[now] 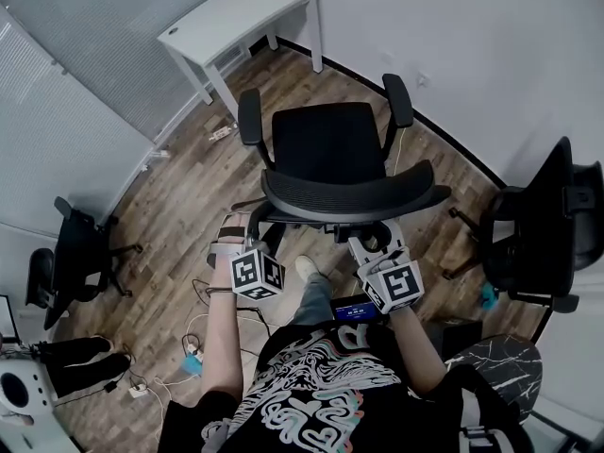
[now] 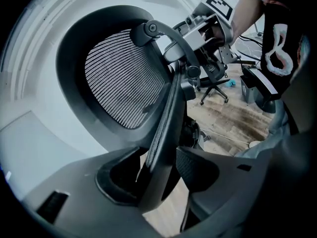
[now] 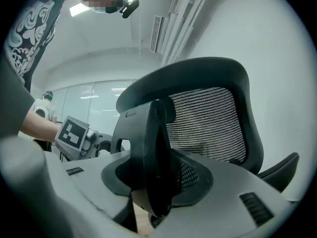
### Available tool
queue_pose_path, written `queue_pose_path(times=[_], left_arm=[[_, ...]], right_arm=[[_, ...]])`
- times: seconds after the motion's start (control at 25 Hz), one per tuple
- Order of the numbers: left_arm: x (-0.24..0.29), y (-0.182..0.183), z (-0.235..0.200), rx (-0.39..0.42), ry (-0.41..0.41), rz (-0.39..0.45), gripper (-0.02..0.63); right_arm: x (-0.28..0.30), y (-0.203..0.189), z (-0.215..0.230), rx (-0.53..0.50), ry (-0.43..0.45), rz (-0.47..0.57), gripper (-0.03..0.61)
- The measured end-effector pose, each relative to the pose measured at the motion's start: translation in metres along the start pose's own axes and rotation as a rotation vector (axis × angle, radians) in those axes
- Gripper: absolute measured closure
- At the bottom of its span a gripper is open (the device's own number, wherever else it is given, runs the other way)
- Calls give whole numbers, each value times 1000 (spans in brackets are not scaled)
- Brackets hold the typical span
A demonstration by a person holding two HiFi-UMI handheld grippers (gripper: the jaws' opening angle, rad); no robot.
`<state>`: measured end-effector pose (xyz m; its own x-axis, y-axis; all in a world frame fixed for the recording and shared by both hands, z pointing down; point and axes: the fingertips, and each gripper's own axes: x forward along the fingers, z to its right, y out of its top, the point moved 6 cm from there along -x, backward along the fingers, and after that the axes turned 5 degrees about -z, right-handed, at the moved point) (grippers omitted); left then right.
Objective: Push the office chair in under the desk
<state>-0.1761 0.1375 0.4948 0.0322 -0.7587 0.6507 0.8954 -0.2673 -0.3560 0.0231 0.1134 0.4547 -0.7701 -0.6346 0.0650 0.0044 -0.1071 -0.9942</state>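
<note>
Here, the black office chair (image 1: 330,149) stands mid-floor, well apart from the white bench (image 1: 236,12), with the left gripper (image 1: 232,240) and right gripper (image 1: 374,247) behind it, fingers (image 3: 247,192) apart astride its back struts (image 3: 148,152); next, seemingly, a steady forward push.

The wooden plank floor (image 1: 179,196) carries the office chair (image 1: 330,159) at its middle, and the white desk (image 1: 241,17) stands beyond that chair, close to the walls. A second black chair (image 1: 80,248) stands to the left of the office chair. A third (image 1: 547,225) stands to its right with a small teal object (image 1: 488,295) by its base, and a tangle of cables and plugs (image 1: 192,357) lies on the planks near and left of the office chair.
</note>
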Motion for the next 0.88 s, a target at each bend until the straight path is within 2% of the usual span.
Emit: queue_pose_path(times=[0.88], left_arm=[[25,9,-22,-2,18,11,376]], right_arm=[[25,5,31,0,19,16,413]])
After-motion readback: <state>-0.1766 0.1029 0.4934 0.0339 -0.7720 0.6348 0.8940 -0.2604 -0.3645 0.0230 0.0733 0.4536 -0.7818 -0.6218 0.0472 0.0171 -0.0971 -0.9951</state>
